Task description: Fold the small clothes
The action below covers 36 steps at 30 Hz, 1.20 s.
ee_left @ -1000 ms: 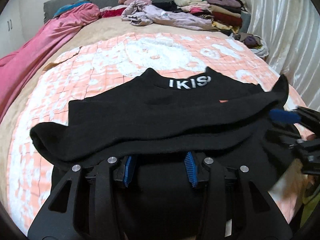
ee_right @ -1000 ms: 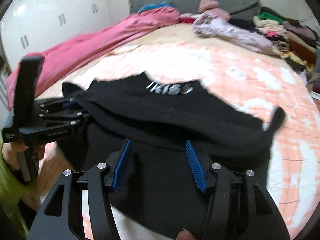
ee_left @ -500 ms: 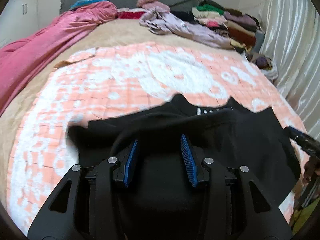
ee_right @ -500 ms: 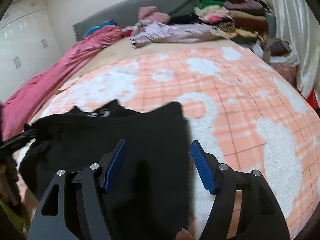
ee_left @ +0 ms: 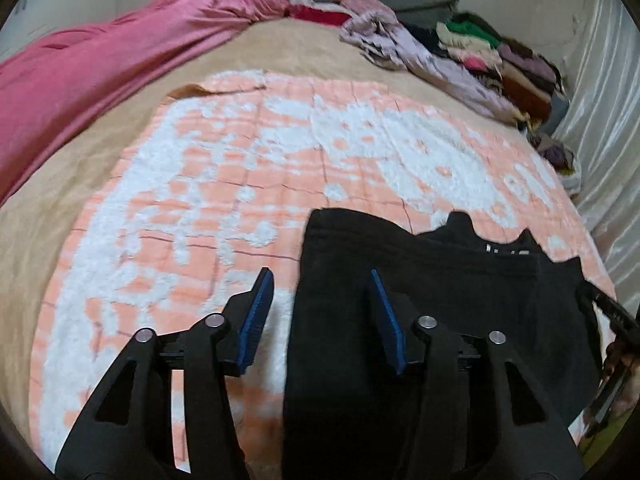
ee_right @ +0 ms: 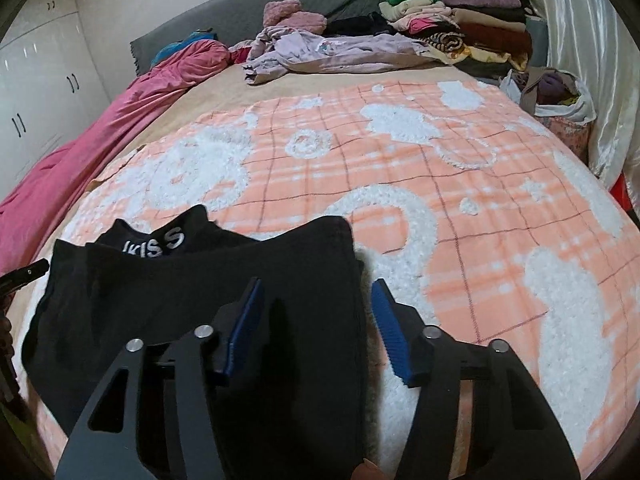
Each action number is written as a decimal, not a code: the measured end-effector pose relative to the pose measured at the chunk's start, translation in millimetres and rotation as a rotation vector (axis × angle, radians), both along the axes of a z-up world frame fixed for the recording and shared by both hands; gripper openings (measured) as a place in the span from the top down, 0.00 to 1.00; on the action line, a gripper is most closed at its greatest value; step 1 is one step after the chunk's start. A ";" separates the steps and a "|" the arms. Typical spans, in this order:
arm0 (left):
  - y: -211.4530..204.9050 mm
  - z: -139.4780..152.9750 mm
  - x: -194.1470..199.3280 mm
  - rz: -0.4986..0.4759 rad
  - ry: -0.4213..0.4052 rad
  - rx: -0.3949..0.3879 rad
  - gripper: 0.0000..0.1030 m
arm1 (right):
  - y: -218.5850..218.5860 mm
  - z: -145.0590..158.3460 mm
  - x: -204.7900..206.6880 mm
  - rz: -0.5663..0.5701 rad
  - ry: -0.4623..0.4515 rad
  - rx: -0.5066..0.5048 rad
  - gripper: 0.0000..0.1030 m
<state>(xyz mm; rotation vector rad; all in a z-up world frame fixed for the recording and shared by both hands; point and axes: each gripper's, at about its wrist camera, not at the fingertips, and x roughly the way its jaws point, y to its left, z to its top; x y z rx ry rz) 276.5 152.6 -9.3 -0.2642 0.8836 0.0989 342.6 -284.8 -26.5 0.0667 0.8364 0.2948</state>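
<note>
Bag [ee_right: 576, 104] holds clothes; black garment [ee_right: 240, 280] lies on blanket [ee_right: 480, 240].

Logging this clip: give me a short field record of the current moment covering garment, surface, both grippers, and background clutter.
garment: black top with white collar lettering, lying on the blanket
surface: orange and white blanket on a bed
left gripper: open, over the garment's left edge, holding nothing
right gripper: open, over the garment's right edge, holding nothing
background: pink duvet, lilac garment, stack of clothes
</note>
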 end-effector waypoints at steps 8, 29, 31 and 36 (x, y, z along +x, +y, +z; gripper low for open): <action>-5.6 -16.1 14.9 -0.017 0.028 -0.003 0.82 | -2.8 -5.8 3.6 0.001 0.016 0.018 0.86; -4.8 -23.0 8.9 0.031 -0.030 0.061 0.93 | -24.2 -14.2 11.7 -0.109 0.038 0.069 0.93; -4.1 -22.9 8.5 0.035 -0.029 0.061 0.91 | -22.7 -14.2 11.3 -0.110 0.037 0.058 0.92; -4.1 -20.5 6.9 0.046 -0.027 0.075 0.85 | -22.6 -14.9 11.8 -0.125 0.036 0.015 0.84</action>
